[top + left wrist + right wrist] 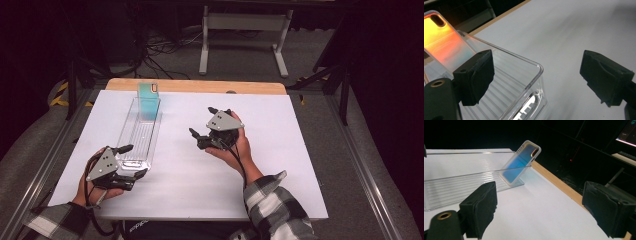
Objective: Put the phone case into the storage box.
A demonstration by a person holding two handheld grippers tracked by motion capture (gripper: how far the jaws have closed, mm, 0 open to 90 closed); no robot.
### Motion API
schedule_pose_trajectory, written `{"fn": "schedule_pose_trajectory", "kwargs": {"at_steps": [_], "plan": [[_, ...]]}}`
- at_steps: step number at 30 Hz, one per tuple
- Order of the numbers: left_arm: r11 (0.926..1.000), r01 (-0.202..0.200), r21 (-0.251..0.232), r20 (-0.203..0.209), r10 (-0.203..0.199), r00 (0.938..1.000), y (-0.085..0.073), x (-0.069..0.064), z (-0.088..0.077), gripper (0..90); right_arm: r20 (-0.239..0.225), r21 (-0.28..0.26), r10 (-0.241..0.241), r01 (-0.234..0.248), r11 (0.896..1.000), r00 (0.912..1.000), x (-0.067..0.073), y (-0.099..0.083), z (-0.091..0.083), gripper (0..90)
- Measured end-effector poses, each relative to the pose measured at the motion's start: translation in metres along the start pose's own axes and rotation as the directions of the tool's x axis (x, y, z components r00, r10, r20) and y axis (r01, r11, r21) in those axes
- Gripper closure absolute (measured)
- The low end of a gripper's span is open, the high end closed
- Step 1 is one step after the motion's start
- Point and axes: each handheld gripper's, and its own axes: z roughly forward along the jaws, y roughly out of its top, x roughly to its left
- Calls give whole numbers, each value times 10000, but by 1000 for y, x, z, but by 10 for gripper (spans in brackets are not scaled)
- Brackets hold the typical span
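Left gripper (131,161), jaws spread, straddles the near end of a clear tray (131,137) whose long axis runs away from the person. At its far end leans an iridescent phone case (149,102). Right gripper (205,122) hovers open mid-table (280,150)

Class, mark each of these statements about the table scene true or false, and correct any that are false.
1. The phone case stands at the far end of the clear tray. True.
2. The right gripper is holding the phone case. False: its jaws stand open and empty, away from the tray.
3. The left gripper is at the near end of the tray with its jaws open. True.
4. The tray lies on a bare wooden tabletop. False: it lies on a white sheet; wood shows only along the far edge.
5. The tray is full of small parts. False: only the phone case is in it.
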Motion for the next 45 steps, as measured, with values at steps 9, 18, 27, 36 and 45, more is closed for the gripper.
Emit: {"fn": "schedule_pose_trajectory", "kwargs": {"at_steps": [9, 18, 27, 36, 45], "plan": [[10000, -42, -18, 3, 42, 10000, 0, 0, 0, 131, 88, 24, -136, 136, 9999, 9999, 0, -3, -11, 129], [10000, -31, -17, -23, 31, 10000, 0, 0, 0, 131, 230, 43, -317, 316, 9995, 9992, 1, -7, -22, 128], [10000, -99, -2, -41, 99, 9999, 0, 0, 0, 131, 374, -11, -294, 294, 9996, 9989, 0, -10, -34, 128], [9999, -136, 11, -37, 136, 9999, 0, 0, 0, 130, 481, 57, -342, 340, 9994, 9983, -1, -14, -43, 123], [9999, -158, -1, -114, 158, 9998, 1, 0, 0, 131, 607, 162, -466, 457, 9988, 9971, -2, -19, -54, 124]]}}
